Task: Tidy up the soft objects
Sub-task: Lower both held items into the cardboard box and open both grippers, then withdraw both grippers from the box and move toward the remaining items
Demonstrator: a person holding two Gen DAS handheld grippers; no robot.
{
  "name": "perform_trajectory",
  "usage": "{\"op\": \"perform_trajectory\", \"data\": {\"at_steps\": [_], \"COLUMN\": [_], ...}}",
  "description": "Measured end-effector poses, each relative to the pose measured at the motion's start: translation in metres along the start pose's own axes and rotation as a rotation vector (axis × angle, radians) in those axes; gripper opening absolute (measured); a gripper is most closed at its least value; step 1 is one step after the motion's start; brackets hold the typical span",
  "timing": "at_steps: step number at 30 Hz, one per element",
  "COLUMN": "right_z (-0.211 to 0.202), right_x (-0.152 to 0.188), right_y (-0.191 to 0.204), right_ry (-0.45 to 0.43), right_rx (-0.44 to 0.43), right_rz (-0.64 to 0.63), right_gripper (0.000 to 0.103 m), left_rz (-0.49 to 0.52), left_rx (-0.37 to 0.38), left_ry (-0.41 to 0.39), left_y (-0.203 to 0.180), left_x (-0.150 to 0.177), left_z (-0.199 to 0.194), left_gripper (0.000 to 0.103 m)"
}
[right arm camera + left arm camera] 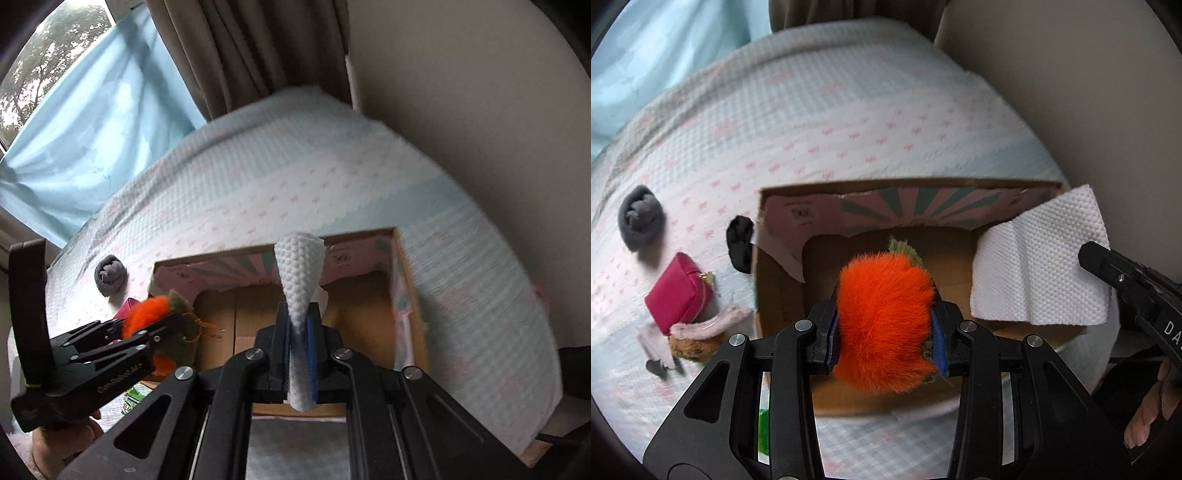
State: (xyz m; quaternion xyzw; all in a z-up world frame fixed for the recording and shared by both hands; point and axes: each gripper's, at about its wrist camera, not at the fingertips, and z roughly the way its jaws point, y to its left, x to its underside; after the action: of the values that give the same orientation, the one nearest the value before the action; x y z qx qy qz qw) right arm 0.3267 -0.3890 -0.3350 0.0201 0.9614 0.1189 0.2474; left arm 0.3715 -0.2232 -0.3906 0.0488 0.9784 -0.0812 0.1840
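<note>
On the bed [849,122], at nine o'clock in the left wrist view, lies a rolled grey sock [641,218], with a magenta zip pouch [677,291] below it at about eight o'clock and a pink-and-brown furry thing, too blurred to name, just under that. A black sock [740,243] sits against the left outer wall of the open cardboard box [783,295]. At the centre, the left tongs [886,325] are clamped on an orange plush carrot [882,317] with a green top, held above the box's opening. At three o'clock, the right tongs [300,325], pressed nearly together, pinch a white embossed paper towel [1038,266], which hangs over the box's right side. In the right wrist view the towel stands edge-on at twelve o'clock from the tongs, above the box floor.
</note>
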Motion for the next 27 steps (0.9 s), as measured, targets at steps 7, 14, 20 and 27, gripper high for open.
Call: {"op": "perform_trajectory", "data": {"at_steps": [7,14,20,27], "right_z": [0.041,0.064,0.058,0.044], "right_x": [-0.007,-0.013,-0.014,-0.013], "right_y": [-0.01,-0.022,-0.027,-0.029], "right_ry": [0.117,0.184,0.17,0.141], "right_rx": [-0.054,-0.026,-0.03,-0.023], "right_rz": [0.039,0.054,0.067,0.078], "right_gripper": [0.007,0.103,0.103,0.103], "left_rz": [0.07,0.096,0.127,0.114], "left_rx": [-0.048,-0.057,-0.06,-0.047], "left_ry": [0.042,0.049,0.069,0.04], "left_y": [-0.006,-0.01,-0.013,-0.012], "left_x": [-0.004,-0.007,-0.005,-0.004], "left_z": [0.02,0.021,0.022,-0.002], "left_gripper": [0.038,0.103,0.103,0.103]}}
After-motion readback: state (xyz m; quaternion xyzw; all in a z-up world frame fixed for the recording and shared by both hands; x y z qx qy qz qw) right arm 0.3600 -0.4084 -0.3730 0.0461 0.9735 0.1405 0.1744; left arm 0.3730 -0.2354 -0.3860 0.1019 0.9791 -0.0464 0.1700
